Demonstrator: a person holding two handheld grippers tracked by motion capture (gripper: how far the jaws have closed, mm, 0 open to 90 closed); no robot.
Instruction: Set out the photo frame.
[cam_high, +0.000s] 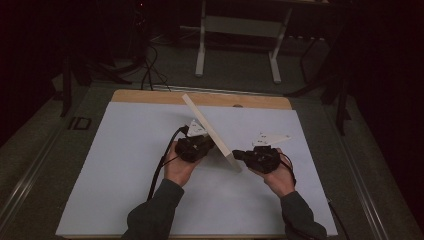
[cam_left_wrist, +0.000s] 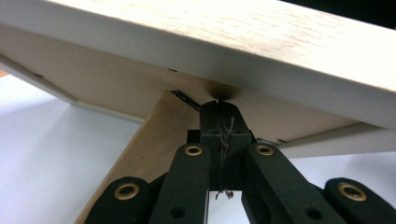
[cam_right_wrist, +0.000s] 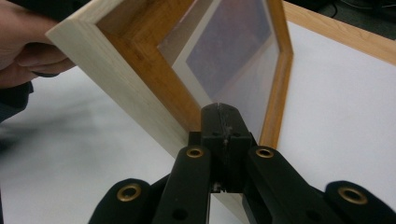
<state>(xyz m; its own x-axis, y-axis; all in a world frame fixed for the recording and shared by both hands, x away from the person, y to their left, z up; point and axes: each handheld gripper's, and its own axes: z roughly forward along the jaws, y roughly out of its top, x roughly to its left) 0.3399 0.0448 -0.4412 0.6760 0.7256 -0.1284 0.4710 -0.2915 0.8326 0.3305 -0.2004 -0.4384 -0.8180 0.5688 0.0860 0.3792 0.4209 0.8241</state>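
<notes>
High view – frame: a wooden picture frame (cam_high: 212, 134) stands tilted on edge near the middle of the white table sheet (cam_high: 125, 165), running from near the far edge down toward the centre, its lower corner close to the sheet.
High view – left gripper: the left gripper (cam_high: 196, 145) sits against the frame's back side, held in the person's left hand.
High view – right gripper: the right gripper (cam_high: 250, 156) meets the frame's near lower corner from the other side.
Left gripper view – back: the frame's pale backing board (cam_left_wrist: 116, 88) fills the top; a fold-out stand leg (cam_left_wrist: 140, 149) angles down to the left, swung away from the board.
Left gripper view – jaws: pressed together with no gap, tips up against the backing by a small dark clip; whether they pinch anything I cannot tell.
Right gripper view – front: the glazed front (cam_right_wrist: 233, 51) and the light wood edge (cam_right_wrist: 121, 88) lean over the sheet.
Right gripper view – jaws: closed tight, tips at the lower rail; whether they clamp that rail is hidden.
Progress: judging by the opened leg, the stand looks deployed while both grippers steady the frame.
Left to do: the frame is not yet resting free on its leg; setting it down and letting go seems to remain.
</notes>
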